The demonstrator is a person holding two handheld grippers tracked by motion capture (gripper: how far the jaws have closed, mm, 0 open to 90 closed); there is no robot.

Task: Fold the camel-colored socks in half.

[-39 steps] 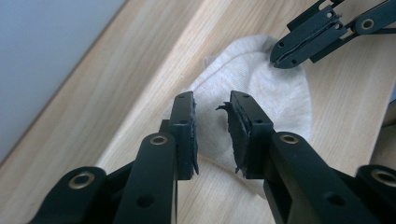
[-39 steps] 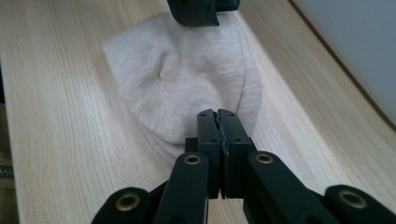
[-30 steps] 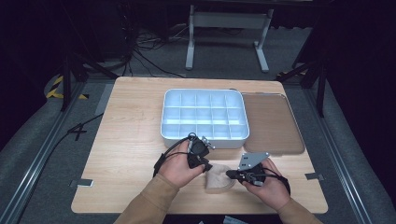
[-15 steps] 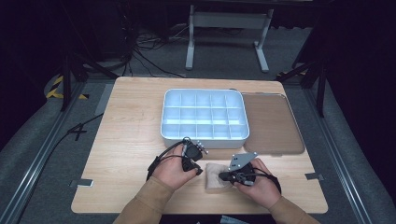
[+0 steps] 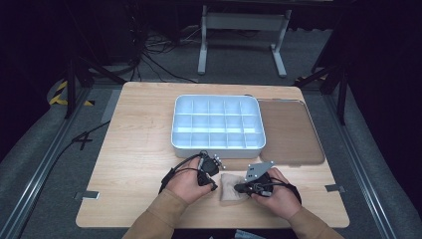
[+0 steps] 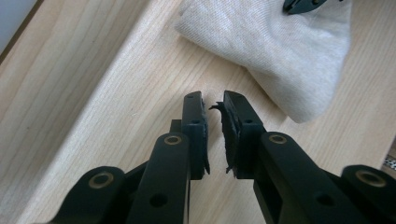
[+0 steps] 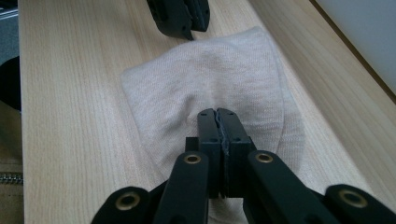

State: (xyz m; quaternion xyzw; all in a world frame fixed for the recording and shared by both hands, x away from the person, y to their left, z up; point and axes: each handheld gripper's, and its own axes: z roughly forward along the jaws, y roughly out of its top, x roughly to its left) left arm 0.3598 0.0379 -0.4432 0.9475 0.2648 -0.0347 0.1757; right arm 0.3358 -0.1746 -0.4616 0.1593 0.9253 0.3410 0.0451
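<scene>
- A wooden table [image 5: 139,129] seen from above, with a person's two hands at its near edge, each holding a claw.
- A small beige cloth [image 5: 230,188] lies flat on the table between the hands, near the front edge.
- The left claw [image 6: 214,103] hovers over bare wood just beside the cloth, its jaws a narrow gap apart and holding nothing.
- The right claw [image 7: 218,114] sits over the middle of the cloth, jaws pressed together; whether fabric is pinched cannot be told.
- Behind them stands a white tray [image 5: 217,144] of small compartments.
- A brown lid [image 5: 291,132] lies flat to its right.
</scene>
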